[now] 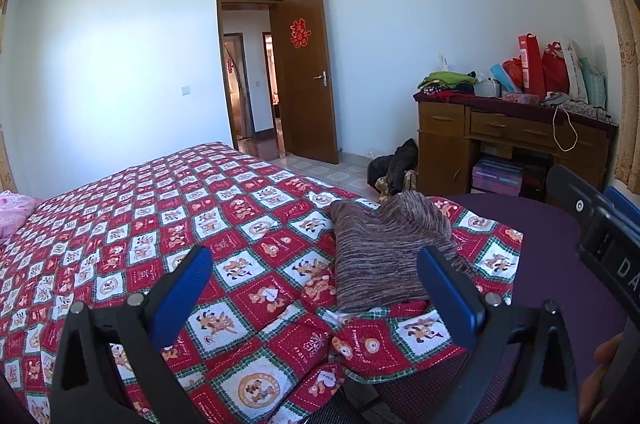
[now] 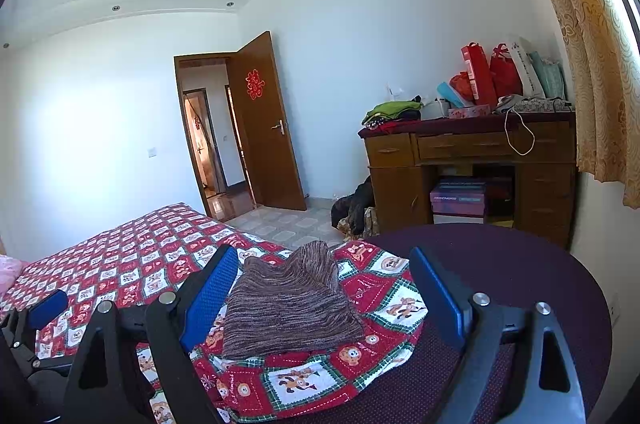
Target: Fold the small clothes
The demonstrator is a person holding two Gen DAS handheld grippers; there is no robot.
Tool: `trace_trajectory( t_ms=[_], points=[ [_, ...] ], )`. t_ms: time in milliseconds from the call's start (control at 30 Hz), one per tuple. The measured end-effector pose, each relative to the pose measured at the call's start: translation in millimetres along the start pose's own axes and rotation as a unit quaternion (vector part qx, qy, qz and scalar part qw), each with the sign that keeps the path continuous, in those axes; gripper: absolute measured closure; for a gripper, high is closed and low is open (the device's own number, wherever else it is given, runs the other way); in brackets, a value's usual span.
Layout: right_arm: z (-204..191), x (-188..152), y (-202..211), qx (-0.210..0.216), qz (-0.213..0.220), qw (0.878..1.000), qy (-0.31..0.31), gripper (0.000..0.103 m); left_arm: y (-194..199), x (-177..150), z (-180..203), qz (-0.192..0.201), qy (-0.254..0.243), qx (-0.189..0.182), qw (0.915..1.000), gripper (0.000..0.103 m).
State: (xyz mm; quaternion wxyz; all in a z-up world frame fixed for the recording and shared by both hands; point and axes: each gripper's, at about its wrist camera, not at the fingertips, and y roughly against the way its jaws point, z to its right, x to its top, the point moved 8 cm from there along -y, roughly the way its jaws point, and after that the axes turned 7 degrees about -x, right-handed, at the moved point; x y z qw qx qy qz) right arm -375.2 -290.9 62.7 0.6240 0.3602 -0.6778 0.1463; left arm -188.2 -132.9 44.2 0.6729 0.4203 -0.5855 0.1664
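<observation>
The brown striped knit garment (image 2: 288,304) lies on the corner of the bed, on the red patchwork quilt (image 1: 160,224), just beside a round dark purple seat (image 2: 520,272). It looks already doubled into a compact bundle, with a raised hump at its far end — whether another fold is due or this piece is finished is a judgement call; it seems close to done.

The left claw (image 1: 316,288) hangs wide, holding nothing, its right finger in front of the garment's near right edge. The right claw (image 2: 324,296) is also spread wide and empty, its blue fingers (image 2: 208,296) framing the bundle on either side.

To do the next fold well, each claw should pinch a near corner through all layers, not just the top one, then lift evenly and carry the edge over the hump so the layers stay aligned. Knit like this stretches and sags — an uneven lift would skew the fold. The quilt is rumpled beneath; avoid snagging it with the cloth.
</observation>
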Motion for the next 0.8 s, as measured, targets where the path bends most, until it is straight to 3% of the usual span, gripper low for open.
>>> trace_trajectory(
  t_ms=[267, 800],
  points=[
    [0.4, 0.5, -0.1, 0.0, 0.0, 1.0, 0.0, 0.014, -1.1, -1.4, -1.5, -0.009, 0.023, -0.034, 0.9991, 0.0],
    [1.6, -1.0, -3.1, -0.004, -0.01, 1.0, 0.0, 0.014, -6.8, -8.3, -3.1, -0.027, 0.007, -0.009, 0.9996, 0.0]
  ],
)
